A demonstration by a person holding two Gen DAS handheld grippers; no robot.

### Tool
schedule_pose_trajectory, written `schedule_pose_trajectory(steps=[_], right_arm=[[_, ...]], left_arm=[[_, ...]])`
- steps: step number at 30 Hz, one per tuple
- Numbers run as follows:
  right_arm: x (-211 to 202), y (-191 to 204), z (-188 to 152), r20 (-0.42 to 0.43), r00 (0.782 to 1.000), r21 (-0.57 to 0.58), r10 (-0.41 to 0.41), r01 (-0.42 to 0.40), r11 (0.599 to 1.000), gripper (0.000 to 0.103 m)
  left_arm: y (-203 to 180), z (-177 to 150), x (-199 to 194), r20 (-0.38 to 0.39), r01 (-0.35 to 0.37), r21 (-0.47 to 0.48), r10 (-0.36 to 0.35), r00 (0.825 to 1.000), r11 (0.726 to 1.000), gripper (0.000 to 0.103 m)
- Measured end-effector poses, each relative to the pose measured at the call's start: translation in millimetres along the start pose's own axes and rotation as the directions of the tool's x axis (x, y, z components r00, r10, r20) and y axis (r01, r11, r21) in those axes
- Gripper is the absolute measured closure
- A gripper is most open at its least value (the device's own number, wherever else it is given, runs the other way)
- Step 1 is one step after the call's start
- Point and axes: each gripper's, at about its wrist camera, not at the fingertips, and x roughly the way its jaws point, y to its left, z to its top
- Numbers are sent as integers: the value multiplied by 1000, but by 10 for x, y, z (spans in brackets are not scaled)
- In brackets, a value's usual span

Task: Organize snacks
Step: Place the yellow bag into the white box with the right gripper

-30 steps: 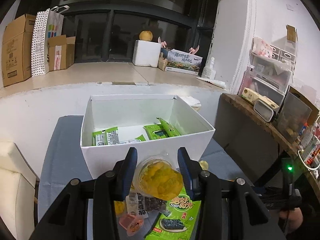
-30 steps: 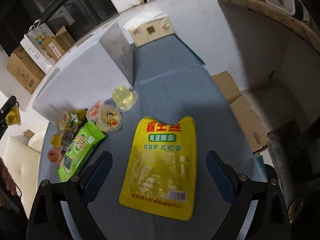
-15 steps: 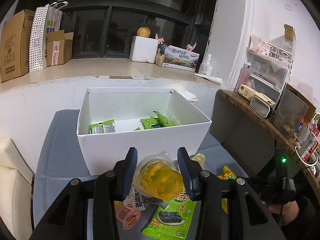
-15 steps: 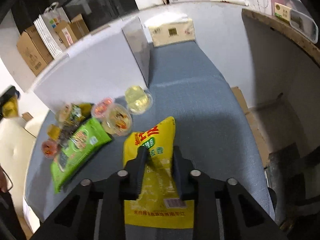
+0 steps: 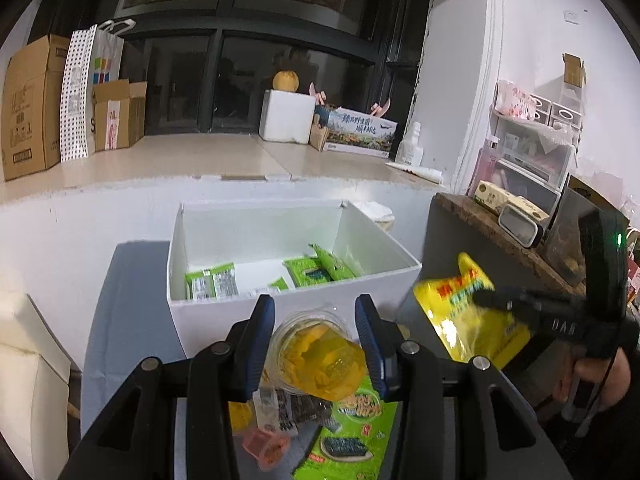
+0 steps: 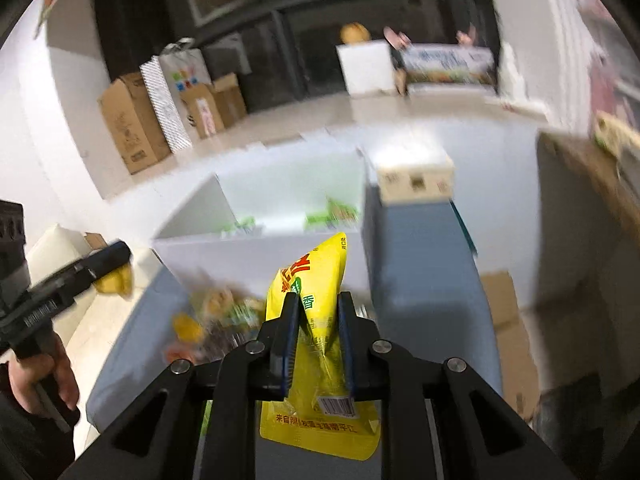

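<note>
My left gripper [image 5: 316,308] is shut on a clear jelly cup with yellow fruit [image 5: 316,354], held above the snack pile just in front of the white box [image 5: 296,312]. My right gripper [image 6: 318,300] is shut on a yellow snack bag [image 6: 316,280], lifted off the table and pointing at the box [image 6: 260,252]. The bag [image 5: 468,312] and the right gripper [image 5: 486,300] also show in the left wrist view, right of the box. Green packets [image 5: 316,268] lie inside the box.
On the blue-grey table [image 5: 120,320] lie a green seaweed pack [image 5: 352,436], a small pink jelly cup [image 5: 266,444] and other snacks. A tissue box [image 6: 416,176] stands behind the white box. A shelf with containers [image 5: 520,216] is at the right.
My right gripper closed on the yellow bag and lifted it off the table toward the box. My left gripper, still holding the jelly cup, drew back a little from the box.
</note>
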Motion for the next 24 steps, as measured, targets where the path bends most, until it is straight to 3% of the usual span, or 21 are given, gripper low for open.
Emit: schedule_pose_trajectory(steps=[8, 12, 21, 22, 23, 24], right_arm=[[446, 215, 908, 58, 996, -55, 69, -65, 996, 83], [894, 215, 1228, 23, 998, -50, 63, -61, 997, 83], [1457, 163, 1282, -67, 996, -38, 58, -61, 997, 81], [1516, 153, 1268, -87, 995, -29, 47, -49, 998, 70], [1551, 142, 1256, -99, 995, -27, 28, -30, 999, 36], [1565, 131, 1237, -92, 996, -28, 3, -6, 1000, 18]], left_arm=[[148, 555, 314, 36, -18, 30, 17, 999, 999, 57], [282, 820, 673, 14, -32, 36, 32, 999, 999, 57], [430, 905, 1203, -61, -50, 47, 53, 997, 998, 56], [449, 888, 1251, -80, -58, 47, 62, 995, 997, 54], [474, 861, 1311, -111, -76, 48, 81, 990, 996, 47], [487, 838, 1340, -126, -91, 48, 96, 987, 995, 21]])
